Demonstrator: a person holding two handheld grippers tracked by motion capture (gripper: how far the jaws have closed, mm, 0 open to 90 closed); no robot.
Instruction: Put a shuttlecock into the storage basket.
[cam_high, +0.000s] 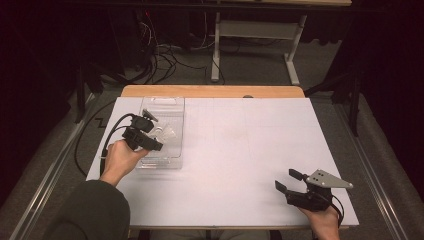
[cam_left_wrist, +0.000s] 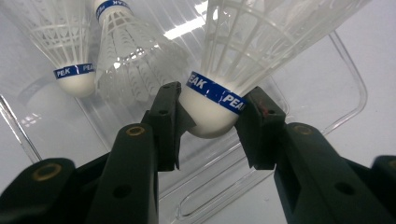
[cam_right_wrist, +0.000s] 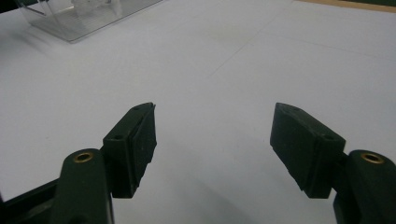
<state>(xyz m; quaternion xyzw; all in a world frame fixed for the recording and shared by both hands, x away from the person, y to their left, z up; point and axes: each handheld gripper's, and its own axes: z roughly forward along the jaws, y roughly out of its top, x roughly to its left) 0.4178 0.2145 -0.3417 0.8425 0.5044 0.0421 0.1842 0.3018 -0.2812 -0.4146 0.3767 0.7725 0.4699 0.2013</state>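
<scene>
High view is showing the left gripper (cam_high: 148, 134) reaching into a clear plastic tray (cam_high: 176, 105) that is sitting at the far left of the white worktop (cam_high: 240, 150). Left gripper view is showing its jaws pressing on the white cork base of a shuttlecock (cam_left_wrist: 212, 109), one pad on each side, just below the blue band; the feathered skirt is pointing up and away from the camera. Two more shuttlecocks (cam_left_wrist: 77, 70) are lying behind it in the tray (cam_left_wrist: 348, 79), close together, one of them with its base turned toward the camera. The right gripper (cam_high: 289, 180) is resting well apart from the tray, at the near right corner of the worktop, in the person's right hand (cam_high: 325, 220). Right gripper view is showing its jaws standing wide open over bare white surface, gripping nothing, with the tray (cam_right_wrist: 79, 21) lying far off at the upper left.
</scene>
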